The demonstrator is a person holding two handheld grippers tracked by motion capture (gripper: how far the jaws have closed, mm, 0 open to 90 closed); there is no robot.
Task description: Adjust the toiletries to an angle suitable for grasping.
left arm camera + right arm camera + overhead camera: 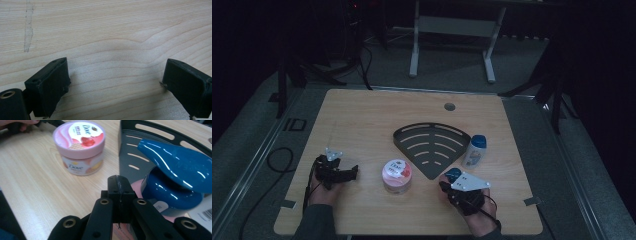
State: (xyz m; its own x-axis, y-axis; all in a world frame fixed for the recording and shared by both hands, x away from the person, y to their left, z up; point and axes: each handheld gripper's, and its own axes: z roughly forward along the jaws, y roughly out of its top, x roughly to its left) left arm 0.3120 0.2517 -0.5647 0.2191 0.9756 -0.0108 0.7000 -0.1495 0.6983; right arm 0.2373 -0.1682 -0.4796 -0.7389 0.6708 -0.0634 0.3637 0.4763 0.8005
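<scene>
Bottle (175,182) with blue pump top just beside right hand-held gripper (119,185), jaws together, empty

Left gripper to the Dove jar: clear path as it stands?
Probably yes. The left gripper is open over bare table, and nothing lies between it and the Dove jar. The right gripper, shut, sits on the jar's far side.

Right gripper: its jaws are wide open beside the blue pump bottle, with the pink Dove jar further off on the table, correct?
Not quite. The right gripper has its jaws shut together, with nothing between them, as the right gripper view shows. The rest holds: it sits beside the blue pump bottle, with the pink Dove jar further off on the table.
</scene>
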